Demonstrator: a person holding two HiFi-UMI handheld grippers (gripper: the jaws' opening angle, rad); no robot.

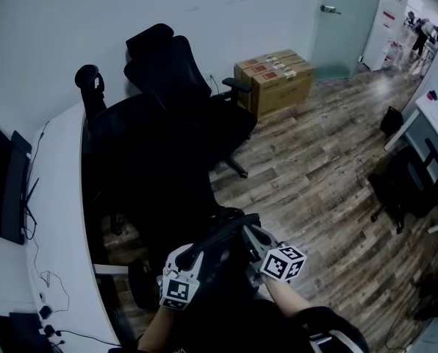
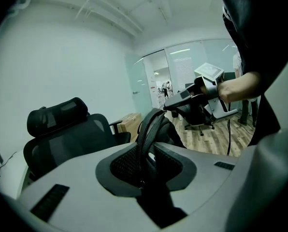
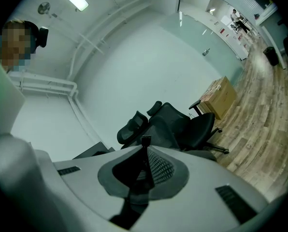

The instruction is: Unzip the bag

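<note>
The black bag (image 1: 220, 259) hangs low in the head view, held up between my two grippers. My left gripper (image 2: 144, 164) is shut on the bag's edge, and the zipper track (image 2: 145, 129) arches up out of its jaws. My right gripper (image 3: 145, 154) is shut on the small black zipper pull (image 3: 146, 141), which pokes out above its pads. In the left gripper view, the right gripper (image 2: 169, 105) sits at the top of the bag's arch with a hand behind it. In the head view the left gripper (image 1: 198, 256) and right gripper (image 1: 250, 235) are close together over the dark bag.
Black office chairs (image 1: 171, 87) stand right ahead beside a white desk (image 1: 57, 197) with a monitor (image 1: 4, 190) at the left. Cardboard boxes (image 1: 274, 79) sit by the wall. A wooden floor (image 1: 314, 175) stretches to the right, with another chair (image 1: 406, 186) and a desk there.
</note>
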